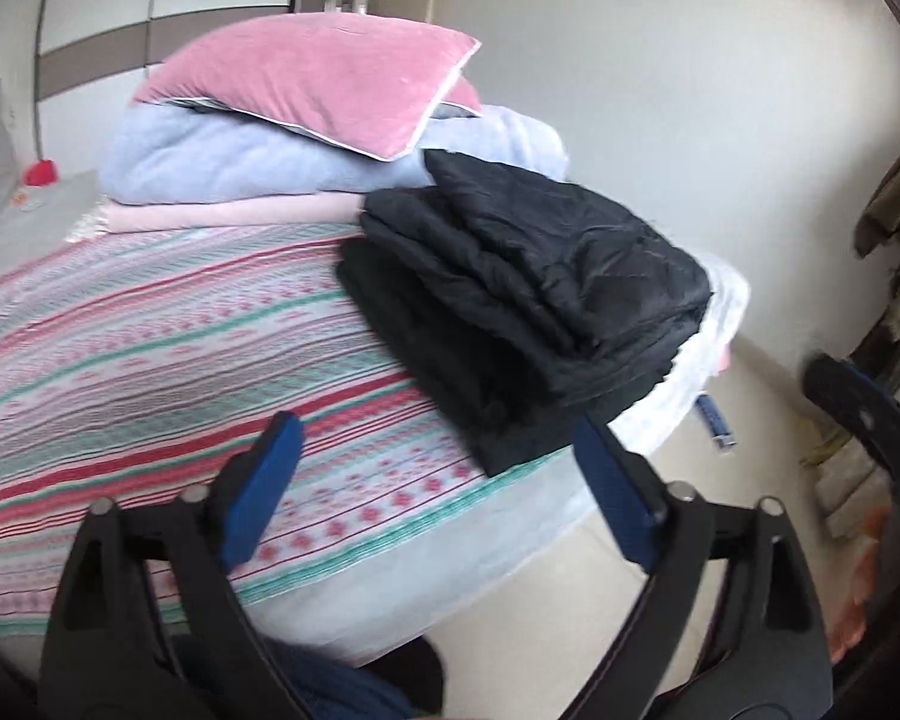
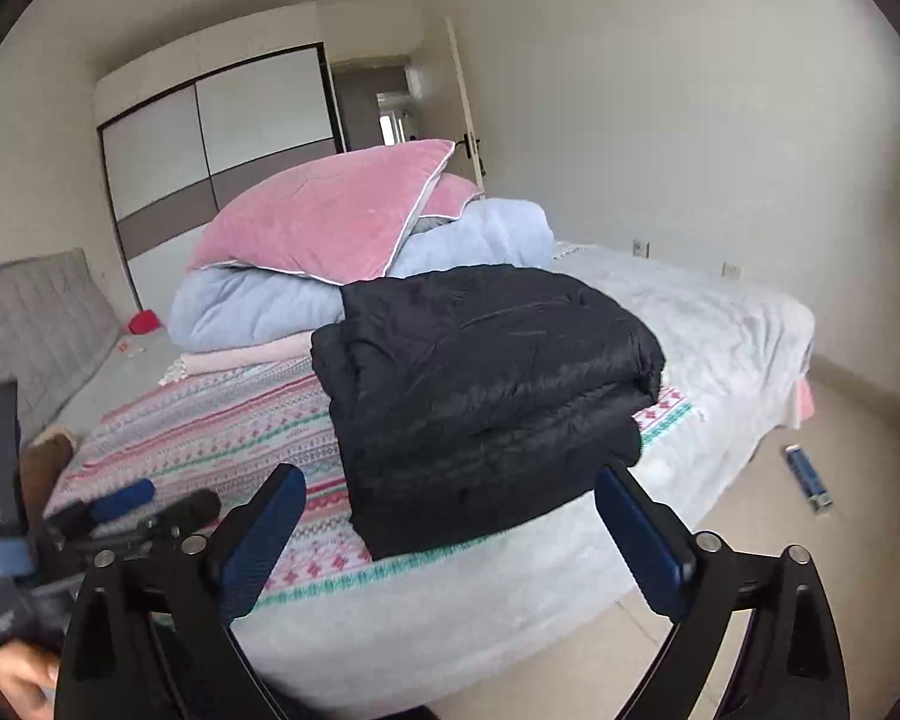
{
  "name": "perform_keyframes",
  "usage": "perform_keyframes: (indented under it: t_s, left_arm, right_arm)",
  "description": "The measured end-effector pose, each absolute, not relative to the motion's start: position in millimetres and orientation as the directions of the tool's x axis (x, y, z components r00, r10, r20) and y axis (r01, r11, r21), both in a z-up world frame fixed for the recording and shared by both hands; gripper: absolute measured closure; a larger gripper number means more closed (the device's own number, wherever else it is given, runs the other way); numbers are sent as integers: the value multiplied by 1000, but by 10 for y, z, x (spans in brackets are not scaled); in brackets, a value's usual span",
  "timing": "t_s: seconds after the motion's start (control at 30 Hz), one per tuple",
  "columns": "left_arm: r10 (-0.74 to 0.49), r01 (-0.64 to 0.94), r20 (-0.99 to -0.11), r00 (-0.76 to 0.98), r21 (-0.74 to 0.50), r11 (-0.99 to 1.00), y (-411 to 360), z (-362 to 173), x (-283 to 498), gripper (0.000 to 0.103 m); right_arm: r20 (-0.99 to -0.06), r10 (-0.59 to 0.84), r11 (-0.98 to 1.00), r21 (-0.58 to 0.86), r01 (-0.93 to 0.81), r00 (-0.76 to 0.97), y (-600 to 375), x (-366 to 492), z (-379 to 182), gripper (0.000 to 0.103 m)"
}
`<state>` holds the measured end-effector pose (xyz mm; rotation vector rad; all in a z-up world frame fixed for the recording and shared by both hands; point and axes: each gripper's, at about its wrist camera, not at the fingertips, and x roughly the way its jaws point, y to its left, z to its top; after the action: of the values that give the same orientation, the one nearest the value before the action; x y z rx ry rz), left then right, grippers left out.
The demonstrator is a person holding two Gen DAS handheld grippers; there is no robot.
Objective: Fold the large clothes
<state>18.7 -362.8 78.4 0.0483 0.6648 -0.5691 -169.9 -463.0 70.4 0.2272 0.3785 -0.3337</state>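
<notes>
A black padded garment (image 1: 522,300) lies folded in a thick stack on the striped bedspread (image 1: 150,330) near the bed's corner; it also shows in the right wrist view (image 2: 486,396). My left gripper (image 1: 435,441) is open and empty, held above the bed edge just short of the garment. My right gripper (image 2: 450,495) is open and empty, in front of the garment's near edge. The left gripper also shows at the lower left of the right wrist view (image 2: 132,507).
A pink pillow (image 2: 324,210) sits on a folded light blue duvet (image 2: 258,300) behind the garment. A grey headboard (image 2: 30,312) is at left. A blue object (image 2: 807,477) lies on the floor right of the bed. Clothes hang at right (image 1: 894,210).
</notes>
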Motion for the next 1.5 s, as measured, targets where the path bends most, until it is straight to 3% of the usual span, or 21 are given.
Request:
perform_keyframes:
  t_s: [0.17,0.33,0.77,1.5]
  left_arm:
    - [-418,479,-599,683,-65,875,-3509,877,18,1]
    - [-392,497,-592,704,15,868,-3473,915,-147,1]
    - [-433,527,-601,671,-24,850,-3337,881,-202,1]
    - [-443,541,-579,685,-5,841,-3481,991,-25,1]
  right_arm:
    - [-400,-373,894,87,440,837,-4304,-1964,742,0]
    - [-400,-408,873,93,479,821,-4121,-2133,753,0]
    - [-442,-471,840,40,541,764,-4036,-2127,660,0]
    - [-415,-624,747,-70,661,662,-3833,-1942,718,0]
